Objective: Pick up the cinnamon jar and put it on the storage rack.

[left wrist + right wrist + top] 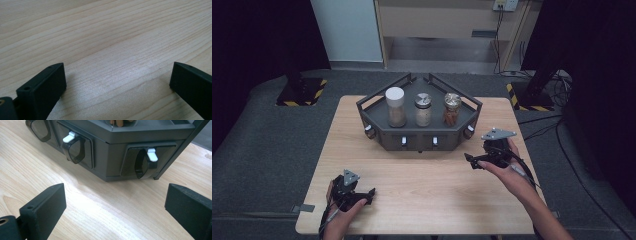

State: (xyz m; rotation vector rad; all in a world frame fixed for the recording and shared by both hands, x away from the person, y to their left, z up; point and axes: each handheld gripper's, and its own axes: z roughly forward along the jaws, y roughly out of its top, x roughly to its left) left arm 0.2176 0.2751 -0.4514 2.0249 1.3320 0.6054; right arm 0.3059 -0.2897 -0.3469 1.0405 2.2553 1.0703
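The table (422, 200) was pale wood, its long axis running left to right before the person; on its far middle sat the rack (419, 131), a dark grey angular tray with a railed top, its long axis also left to right and its flat front facing the person; three jars stood in a row on it, a white-lidded jar (395, 106) at left, a metal-lidded jar (423, 109) in the middle, and a jar of brown sticks (452, 108) at right; small white-tipped handles (152, 154) lined the rack's front faces. The right gripper (474, 161) hovered near the rack's right front corner, pointing left, its jaws spread wide with nothing between them; the left gripper (368, 194) sat at the near left, well apart from the rack, pointing right, jaws likewise spread over bare wood.
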